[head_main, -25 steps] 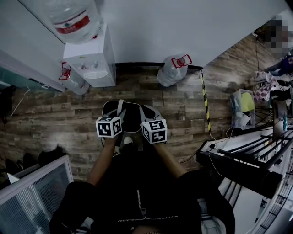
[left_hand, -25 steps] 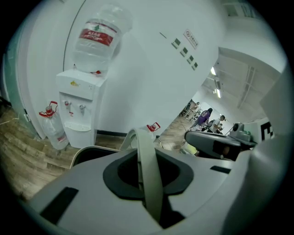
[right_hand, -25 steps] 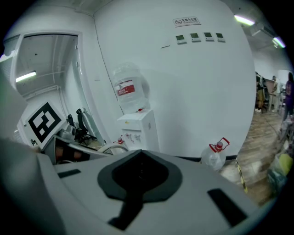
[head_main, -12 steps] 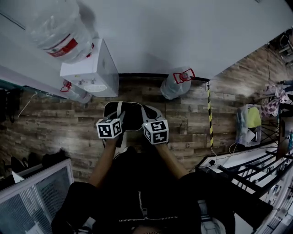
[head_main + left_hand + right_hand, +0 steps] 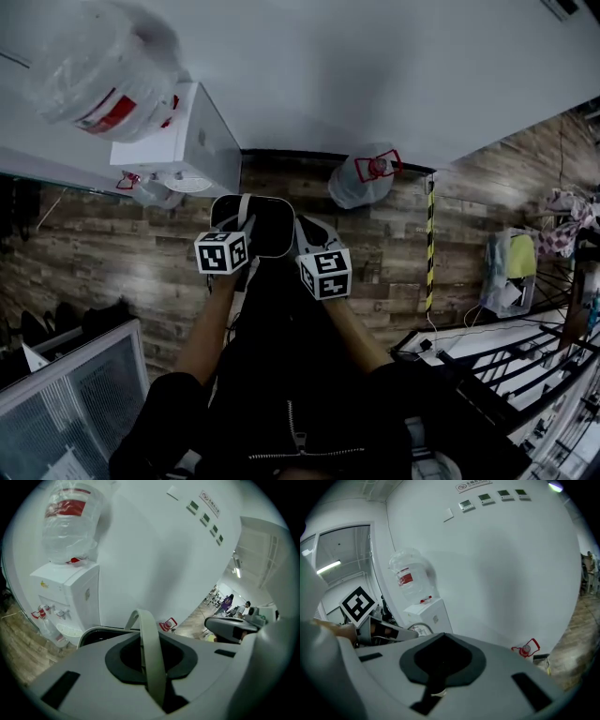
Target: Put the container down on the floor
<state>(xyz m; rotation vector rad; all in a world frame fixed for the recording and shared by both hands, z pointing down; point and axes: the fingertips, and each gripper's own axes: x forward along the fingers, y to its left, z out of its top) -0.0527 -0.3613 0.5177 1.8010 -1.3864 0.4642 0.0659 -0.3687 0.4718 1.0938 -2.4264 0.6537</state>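
Carrying, not placing, is what is seen here: the dark, round-cornered plastic container with the pale rim [image 5: 272, 225] is held up in front of the body, just right of the foot of the tall white water dispenser [image 5: 211, 141] in the head view. The wood-pattern floor [image 5: 112, 262] lies well beneath it. The left gripper [image 5: 240, 232] is clamped on the pale arched handle band [image 5: 150, 653], which is seen rising out of its jaws in the left gripper view. The right gripper [image 5: 311, 242] is closed on the container's far side from the dispenser. Only a pale sliver shows in the dark gap there, so that grip is judged more than seen. Over the last second the dispenser has been drawn closer to the container. The clear water bottle with the red handle [image 5: 361, 180], lying right of the dispenser by the wall, has been brought nearer too. The load has been kept level between the two tools throughout, with no drop toward the boards. The approach is therefore judged to be ongoing and the put-down not yet begun. An even lowering by both sides would be needed next, lest the container be tipped.
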